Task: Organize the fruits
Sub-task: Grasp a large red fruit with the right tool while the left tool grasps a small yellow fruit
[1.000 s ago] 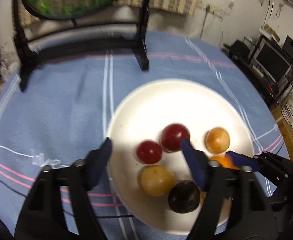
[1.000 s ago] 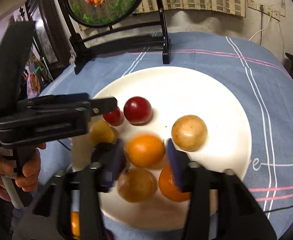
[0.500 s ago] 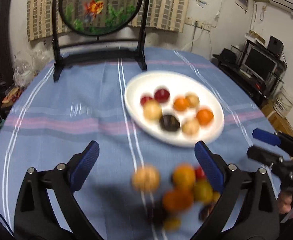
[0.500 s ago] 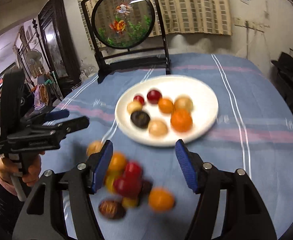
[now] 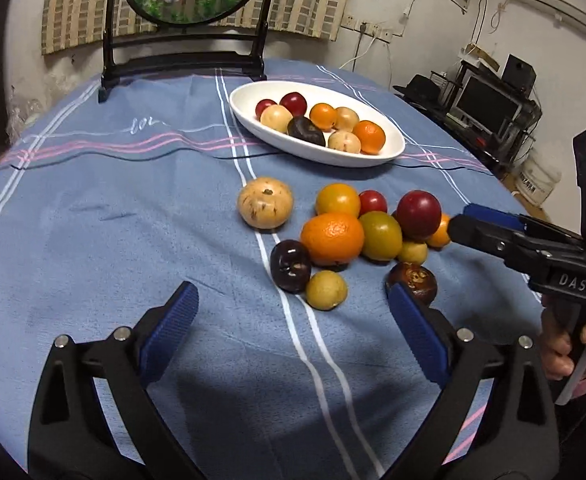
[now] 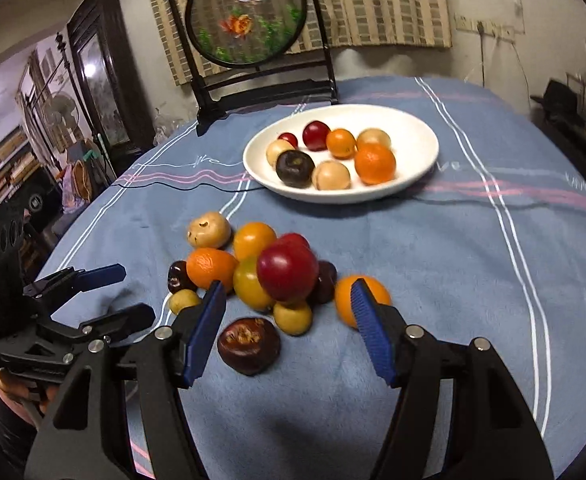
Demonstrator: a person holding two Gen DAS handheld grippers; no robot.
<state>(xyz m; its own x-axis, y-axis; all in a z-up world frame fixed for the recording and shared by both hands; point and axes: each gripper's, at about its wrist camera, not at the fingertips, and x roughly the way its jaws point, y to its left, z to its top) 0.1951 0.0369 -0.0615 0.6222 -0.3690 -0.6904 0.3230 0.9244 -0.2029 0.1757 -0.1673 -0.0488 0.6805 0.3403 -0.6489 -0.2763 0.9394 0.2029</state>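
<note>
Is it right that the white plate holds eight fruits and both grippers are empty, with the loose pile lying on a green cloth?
Not quite: the cloth under the pile is blue with stripes, as the right wrist view shows. The rest stands.

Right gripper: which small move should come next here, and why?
Probably ease the right gripper down and forward over the dark brown fruit. Its jaws stand open and empty, that fruit lies loose on the cloth between the fingertips, slightly apart from the pile, and the white plate has bare room. The left gripper is also open and empty.
</note>
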